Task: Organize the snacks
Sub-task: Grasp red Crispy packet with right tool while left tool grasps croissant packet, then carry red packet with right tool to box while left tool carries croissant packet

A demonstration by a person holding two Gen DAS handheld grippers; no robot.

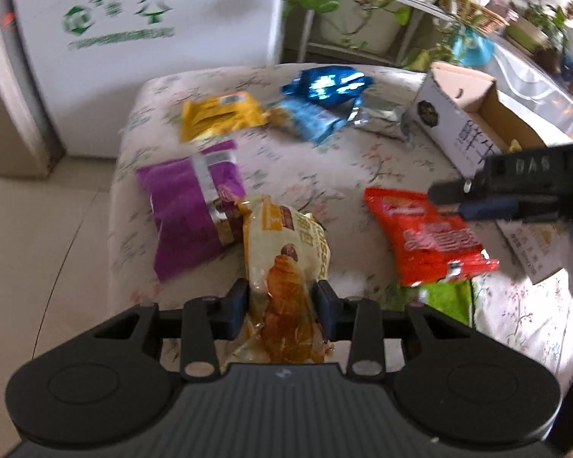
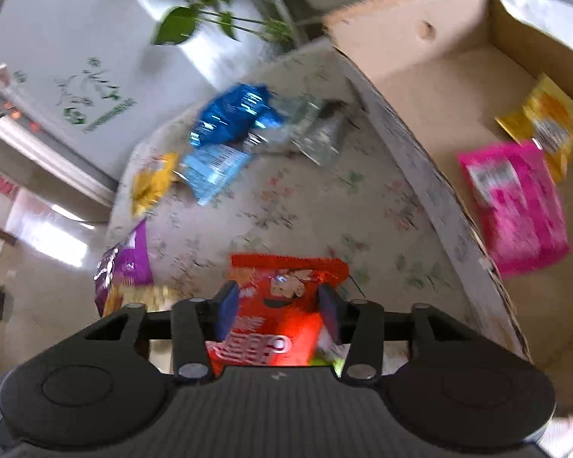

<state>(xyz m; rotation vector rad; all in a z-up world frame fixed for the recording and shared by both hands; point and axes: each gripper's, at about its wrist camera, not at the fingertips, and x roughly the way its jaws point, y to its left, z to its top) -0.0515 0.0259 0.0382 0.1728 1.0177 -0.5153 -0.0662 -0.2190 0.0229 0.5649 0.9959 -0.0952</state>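
Note:
My left gripper is shut on a cream croissant packet, held over the near edge of the flowered table. My right gripper is shut on a red snack bag, which also shows in the left wrist view with the right gripper at its right side. A purple bag, a yellow bag, blue bags and a silver packet lie on the table. The open cardboard box holds a pink bag and a yellow packet.
A white cabinet with green print stands behind the table. Potted plants on a rack are at the back right. A green item lies under the red bag. Tiled floor is to the left.

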